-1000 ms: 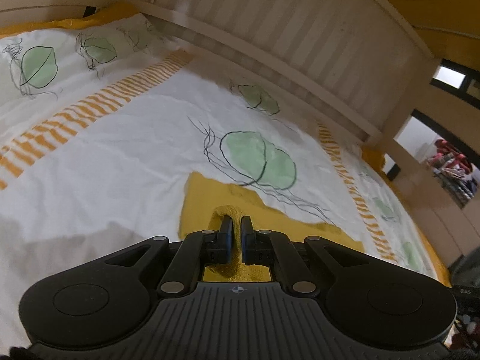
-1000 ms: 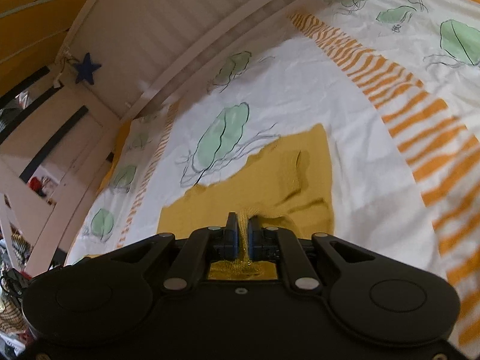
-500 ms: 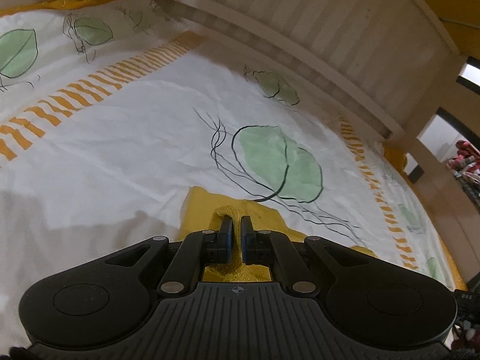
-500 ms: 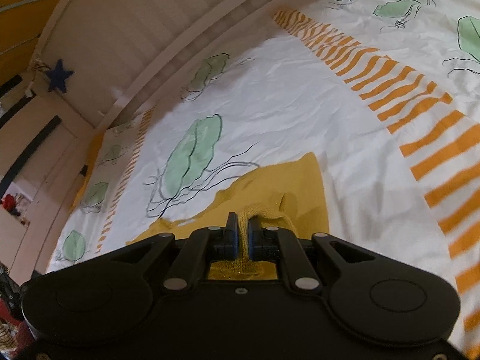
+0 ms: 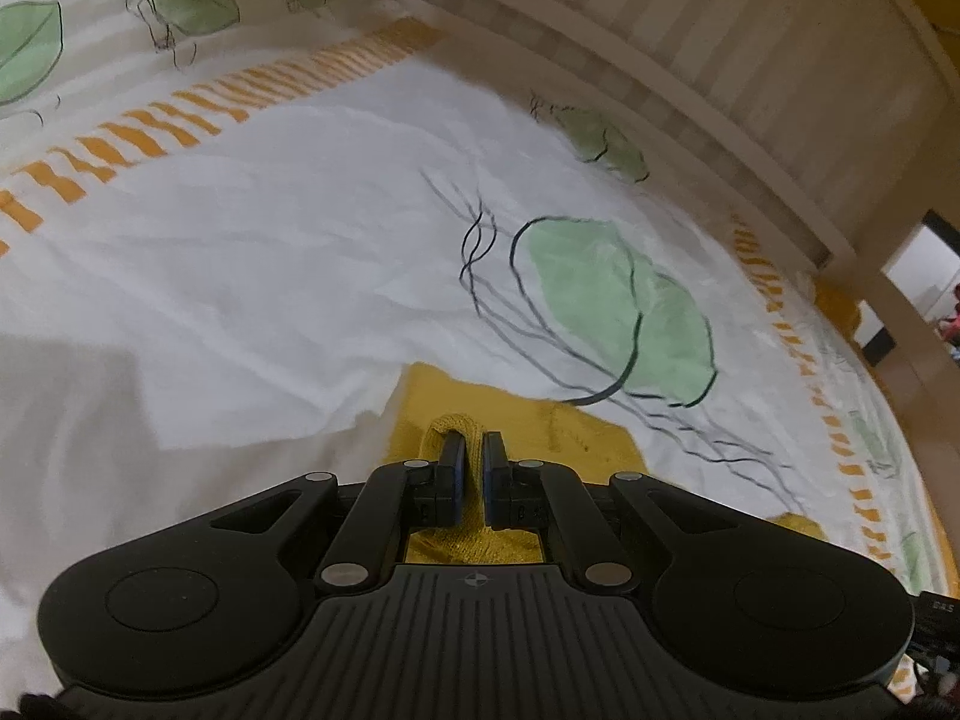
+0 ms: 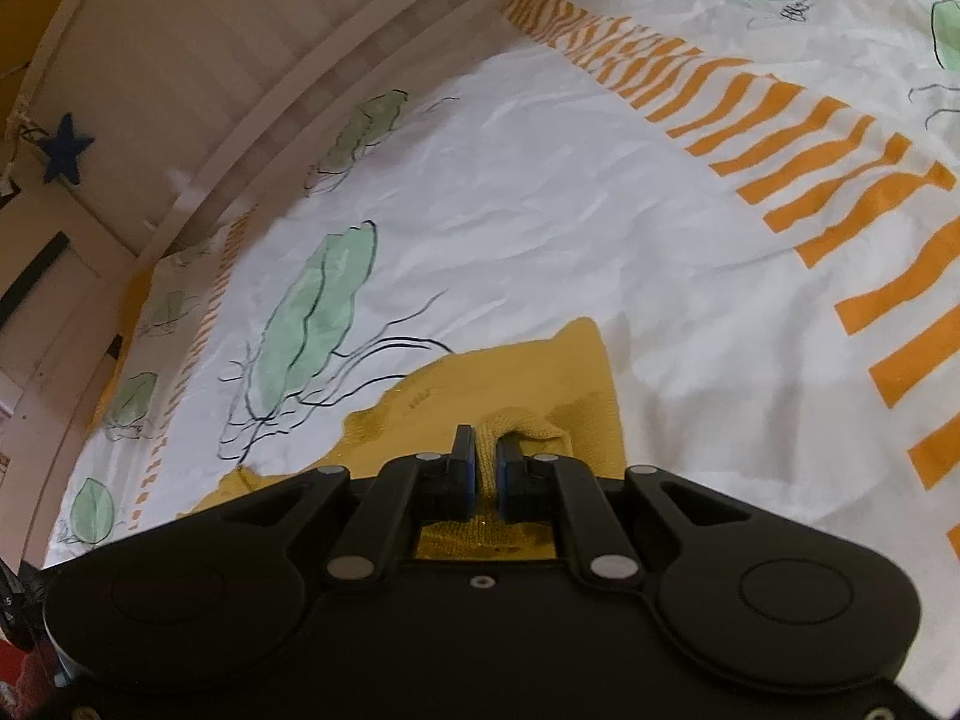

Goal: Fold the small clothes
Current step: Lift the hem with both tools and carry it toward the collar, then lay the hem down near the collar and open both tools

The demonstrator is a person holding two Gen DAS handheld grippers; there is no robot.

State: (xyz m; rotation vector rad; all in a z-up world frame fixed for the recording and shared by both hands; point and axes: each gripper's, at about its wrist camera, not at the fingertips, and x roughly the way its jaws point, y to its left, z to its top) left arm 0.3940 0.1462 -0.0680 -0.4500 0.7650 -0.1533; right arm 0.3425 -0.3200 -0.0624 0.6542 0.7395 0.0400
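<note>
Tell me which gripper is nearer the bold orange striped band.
Right. The orange striped band runs close beside the right gripper, on its right; from the left gripper it lies farther off, ahead-left.

One yellow knitted garment [image 5: 516, 420] lies on one white bedsheet [image 5: 270, 276] printed with green leaves and orange stripes. Two black grippers appear, the left gripper [image 5: 474, 456] and the right gripper [image 6: 485, 450], one per view. One blue star [image 6: 65, 149] hangs on one slatted bed rail [image 6: 240, 42].
</note>
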